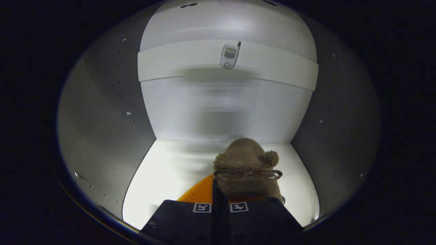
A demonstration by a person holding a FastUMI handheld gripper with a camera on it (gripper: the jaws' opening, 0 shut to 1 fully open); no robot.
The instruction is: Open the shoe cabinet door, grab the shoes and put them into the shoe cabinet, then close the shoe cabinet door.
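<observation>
Gripper (220, 204): lower centre of the frame, its two fingers drawn close together with a narrow dark slit between them, each bearing a small square marker near its front. The fingers clamp the heel end of the shoe.

Shoe (246, 166): a fuzzy brown slipper, just ahead of the fingers and slightly right of centre in the lower half of the frame. A thin brown bow (248, 174) crosses its top, and a small pompom (271, 158) sits at its upper right side. An orange sole or lining (201, 192) shows at its lower left, meeting the fingers. The slipper is over the cabinet floor (whether it rests on the floor or is lifted just off it cannot be told).

Shoe cabinet (102, 129): an open compartment seen from within. White floor (163, 177) brightly lit across the lower centre; grey side walls at left and right of the frame, each with rows of small holes and a few screws; pale back panel (221, 112) at centre.

Shelf (184, 63): a white shelf spans the upper part of the frame between the side walls.

Flip phone (229, 56): small, silver, with a short antenna, on the shelf at upper centre, well beyond the slipper.
</observation>
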